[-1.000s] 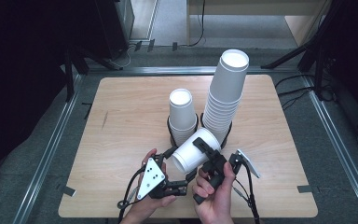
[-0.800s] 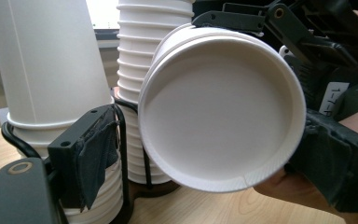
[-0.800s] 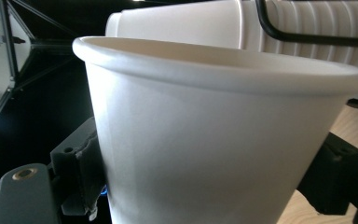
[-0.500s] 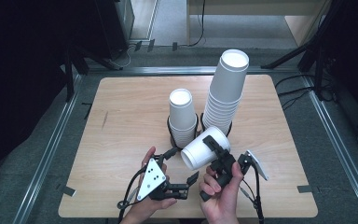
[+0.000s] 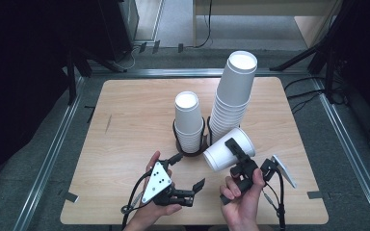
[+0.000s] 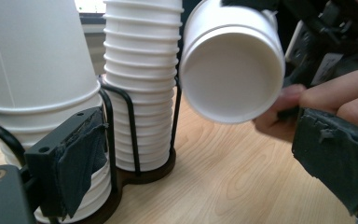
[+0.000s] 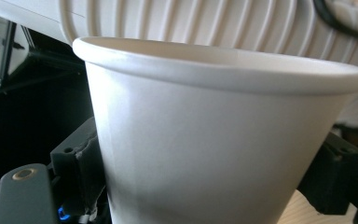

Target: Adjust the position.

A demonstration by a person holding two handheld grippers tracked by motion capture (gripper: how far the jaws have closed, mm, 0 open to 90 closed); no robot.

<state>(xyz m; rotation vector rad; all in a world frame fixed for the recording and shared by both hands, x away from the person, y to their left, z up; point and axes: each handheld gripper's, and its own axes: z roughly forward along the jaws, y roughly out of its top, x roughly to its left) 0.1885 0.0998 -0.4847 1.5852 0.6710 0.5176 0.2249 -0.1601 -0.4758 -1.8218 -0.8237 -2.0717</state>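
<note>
A single white paper cup (image 5: 229, 149) lies on its side in the air, and my right gripper (image 5: 236, 155) is shut on its wall. In the right gripper view the cup (image 7: 205, 140) sits between the two pads (image 7: 81, 168). My left gripper (image 5: 189, 170) is low over the table in front of the cup stacks. Its jaws have just been opening and nothing is between them. From the left gripper view the held cup (image 6: 233, 65) turns its mouth toward the camera. A short stack of cups (image 5: 189, 122) and a tall leaning stack (image 5: 233, 91) stand in a black wire holder (image 5: 191, 147).
The wooden table (image 5: 125, 125) has bare room on its left half and behind the stacks. Metal rails (image 5: 53, 144) run along both sides on the floor. Dark stands (image 5: 327, 53) are off the far right corner.
The right gripper has carried the cup to the right, away from the left gripper. The left jaws have spread wider; the left hand has stayed put.
</note>
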